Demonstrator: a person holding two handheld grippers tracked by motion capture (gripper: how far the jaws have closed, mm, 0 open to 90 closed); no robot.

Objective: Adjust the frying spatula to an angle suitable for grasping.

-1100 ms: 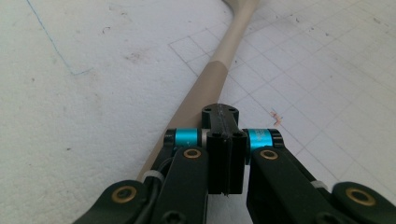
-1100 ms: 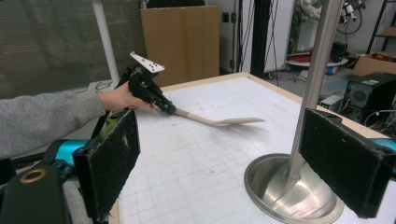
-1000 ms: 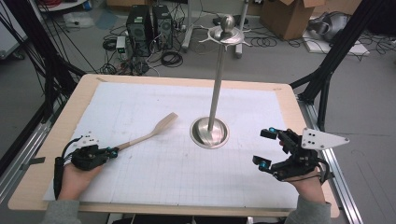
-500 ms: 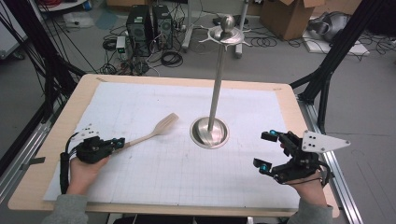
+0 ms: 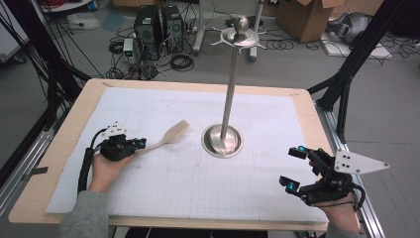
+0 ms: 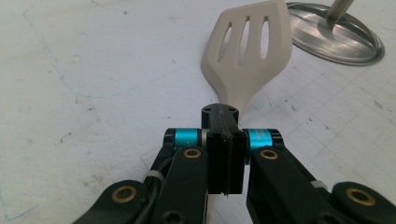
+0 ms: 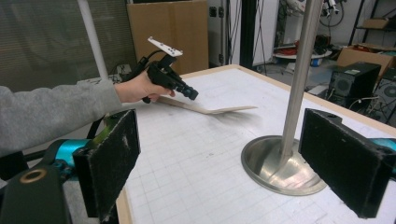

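Note:
A pale slotted spatula (image 5: 171, 136) lies over the white mat at the left, its handle clamped in my left gripper (image 5: 140, 144), which is shut on it. In the left gripper view the slotted blade (image 6: 247, 51) points away from the closed pads (image 6: 226, 158). The right gripper view shows the spatula (image 7: 210, 109) lifted at the handle end, with its blade tip low over the mat. A tall metal stand (image 5: 229, 94) with a round base (image 5: 222, 140) rises at the mat's middle. My right gripper (image 5: 294, 168) hovers at the front right, open, nothing between its pads (image 7: 112, 158).
The white grid mat (image 5: 198, 188) covers a wooden table (image 5: 64, 139). The stand's top disc with hooks (image 5: 241, 35) sits high above the base. Computers, cables and cardboard boxes stand on the floor beyond the table.
My left gripper has moved forward and right with the spatula, bringing the blade closer to the stand's base. My right gripper has shifted slightly toward the middle, still open.

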